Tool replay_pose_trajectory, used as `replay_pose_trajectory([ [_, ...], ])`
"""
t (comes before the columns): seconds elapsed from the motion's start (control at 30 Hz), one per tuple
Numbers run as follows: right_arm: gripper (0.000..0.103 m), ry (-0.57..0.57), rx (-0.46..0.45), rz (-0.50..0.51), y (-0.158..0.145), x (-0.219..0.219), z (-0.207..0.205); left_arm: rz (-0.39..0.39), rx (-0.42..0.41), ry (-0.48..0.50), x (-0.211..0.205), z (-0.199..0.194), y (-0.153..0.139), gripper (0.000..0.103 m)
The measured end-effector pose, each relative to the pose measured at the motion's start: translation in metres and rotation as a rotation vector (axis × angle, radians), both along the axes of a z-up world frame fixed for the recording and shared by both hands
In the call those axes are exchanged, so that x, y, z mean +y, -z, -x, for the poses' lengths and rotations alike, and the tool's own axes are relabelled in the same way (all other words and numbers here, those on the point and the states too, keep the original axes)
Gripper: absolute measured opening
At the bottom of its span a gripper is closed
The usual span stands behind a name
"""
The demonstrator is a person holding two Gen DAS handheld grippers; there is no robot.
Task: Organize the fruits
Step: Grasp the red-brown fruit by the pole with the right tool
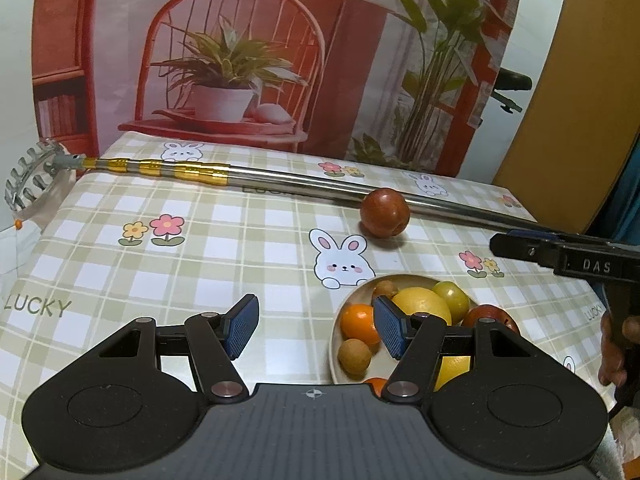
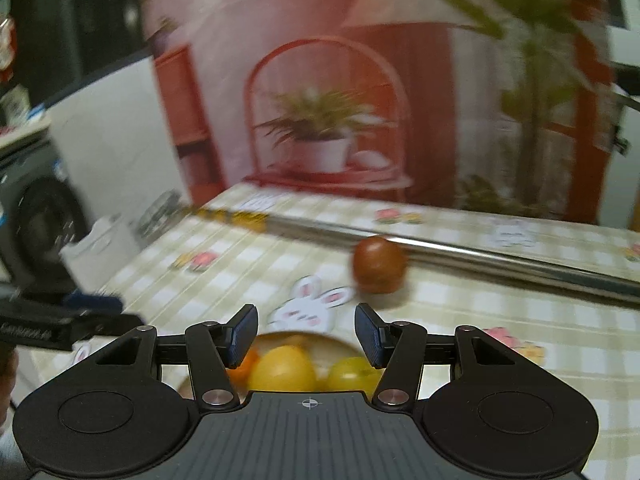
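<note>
Resting round reddish-brown fruit beside metal pole | left gripper fingers apart, empty | right gripper likewise

The whole right wrist view is smeared, so the red fruit, the pole behind it and the cloth prints lack sharp edges. There the bowl is mostly hidden behind the right tool, with only a yellow fruit and a greenish one showing. In the left wrist view the left tool covers the near part of the bowl, and a hand is cut off at the right edge.
</note>
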State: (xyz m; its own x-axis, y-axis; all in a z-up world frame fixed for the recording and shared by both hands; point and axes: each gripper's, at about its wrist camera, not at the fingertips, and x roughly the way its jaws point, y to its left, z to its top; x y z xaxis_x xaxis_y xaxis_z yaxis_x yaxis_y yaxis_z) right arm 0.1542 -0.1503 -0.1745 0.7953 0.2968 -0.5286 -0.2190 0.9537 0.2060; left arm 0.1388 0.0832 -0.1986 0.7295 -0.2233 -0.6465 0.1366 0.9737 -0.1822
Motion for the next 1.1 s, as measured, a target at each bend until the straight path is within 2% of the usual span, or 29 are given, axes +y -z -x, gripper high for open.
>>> replay_pose_trajectory([
  [0.27,0.051,0.062,0.021,0.003,0.011,-0.037,-0.014,-0.002,-0.010,-0.037,0.008,-0.017,-0.001,0.066],
  [0.5,0.050,0.023,0.004,0.058,0.022,-0.030,-0.055,-0.003,-0.019,-0.118,0.029,-0.030,-0.004,0.066],
  [0.67,0.053,-0.011,0.010,0.053,0.032,-0.024,-0.094,0.007,-0.009,-0.165,0.038,-0.041,0.001,0.066],
  [0.77,0.062,-0.023,0.035,0.038,0.040,-0.020,-0.121,0.014,0.004,-0.168,0.039,-0.048,0.006,0.066],
  [0.9,0.068,-0.048,0.081,0.043,0.050,-0.013,-0.153,0.023,0.022,-0.161,0.039,-0.053,0.013,0.066],
  [1.1,0.069,-0.042,0.178,0.027,0.062,-0.005,-0.190,0.029,0.041,-0.148,0.038,-0.055,0.019,0.066],
])
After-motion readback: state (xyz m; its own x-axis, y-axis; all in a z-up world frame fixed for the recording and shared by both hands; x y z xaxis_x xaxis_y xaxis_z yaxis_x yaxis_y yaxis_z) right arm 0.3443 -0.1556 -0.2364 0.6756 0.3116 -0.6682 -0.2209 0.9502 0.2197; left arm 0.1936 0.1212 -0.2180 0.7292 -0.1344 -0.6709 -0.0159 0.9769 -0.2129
